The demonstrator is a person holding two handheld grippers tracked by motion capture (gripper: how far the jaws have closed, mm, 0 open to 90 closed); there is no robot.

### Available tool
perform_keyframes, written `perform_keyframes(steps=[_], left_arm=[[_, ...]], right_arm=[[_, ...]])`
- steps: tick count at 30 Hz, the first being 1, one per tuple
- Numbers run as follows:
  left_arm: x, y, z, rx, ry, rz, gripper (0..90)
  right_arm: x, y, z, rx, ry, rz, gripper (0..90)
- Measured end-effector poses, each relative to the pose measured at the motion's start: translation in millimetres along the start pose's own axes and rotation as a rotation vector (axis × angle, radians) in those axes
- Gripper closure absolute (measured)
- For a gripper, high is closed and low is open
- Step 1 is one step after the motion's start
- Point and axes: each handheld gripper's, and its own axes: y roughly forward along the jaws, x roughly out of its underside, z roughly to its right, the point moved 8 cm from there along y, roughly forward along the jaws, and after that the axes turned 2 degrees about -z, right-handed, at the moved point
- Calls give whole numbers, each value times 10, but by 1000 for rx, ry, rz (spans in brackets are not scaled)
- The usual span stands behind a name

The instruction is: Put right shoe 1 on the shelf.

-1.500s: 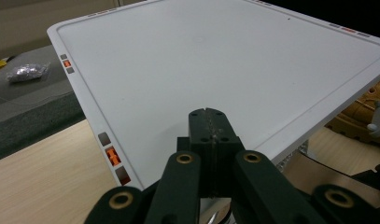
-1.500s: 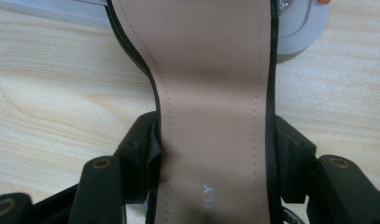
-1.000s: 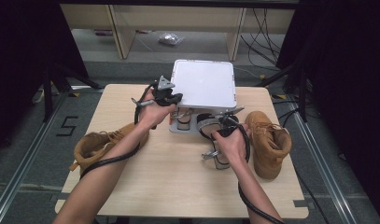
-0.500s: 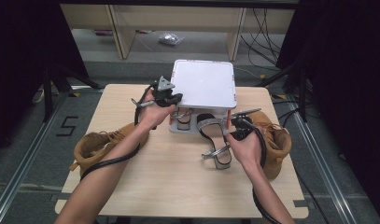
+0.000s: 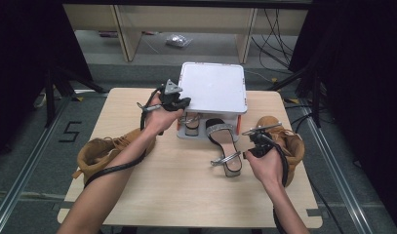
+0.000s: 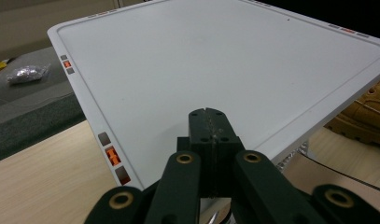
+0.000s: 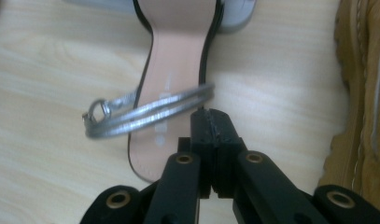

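Two tan boots (image 5: 101, 151) are flanking my pale wooden table (image 5: 176, 195) on grey floor; both my grippers' jaws are pressing together, empty.

I see the white square-topped plastic shoe rack (image 5: 213, 87) at the far middle of the pale wooden table (image 5: 176, 190). The silver-strapped sandal (image 5: 225, 146) lies before it, between the left tan suede boot (image 5: 101, 151) and the right tan suede boot (image 5: 284, 141).
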Motion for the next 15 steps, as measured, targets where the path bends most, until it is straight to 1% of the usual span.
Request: perform_keyframes(steps=[1,2,3,4,5,6,7,8,10,11,13,15], left_arm=[[0,0,0,-1,1,0,899],[-1,-1,1,-2,3,-1,899],[-2,-1,0,-2,2,-2,899],[-2,0,0,-1,-2,-2,899],[-2,0,0,0,-3,-2,899],[-1,-2,0,-2,1,-3,899],[-1,-3,-1,-4,6,-5,899],[-1,-3,-1,-4,7,-6,899],[-4,-1,-1,-2,5,-6,899],[-4,-3,-2,-4,6,-9,899],[-4,-1,-1,-1,5,-6,899],[-2,-5,-5,-4,10,-12,899]], right_arm=[[28,3,-18,-7,17,-9,900],[55,11,-7,-4,5,-17,900],[87,18,-17,-13,13,-29,900],[106,28,-5,-4,5,-27,900],[145,33,-33,-11,43,-47,900],[158,51,3,-3,10,-43,900],[179,66,9,-6,9,-43,900],[206,80,4,-11,18,-52,900],[254,105,21,-9,7,-62,900],[269,110,12,-13,17,-66,900],[306,118,26,-16,3,-73,900],[344,129,22,-8,7,-79,900]])
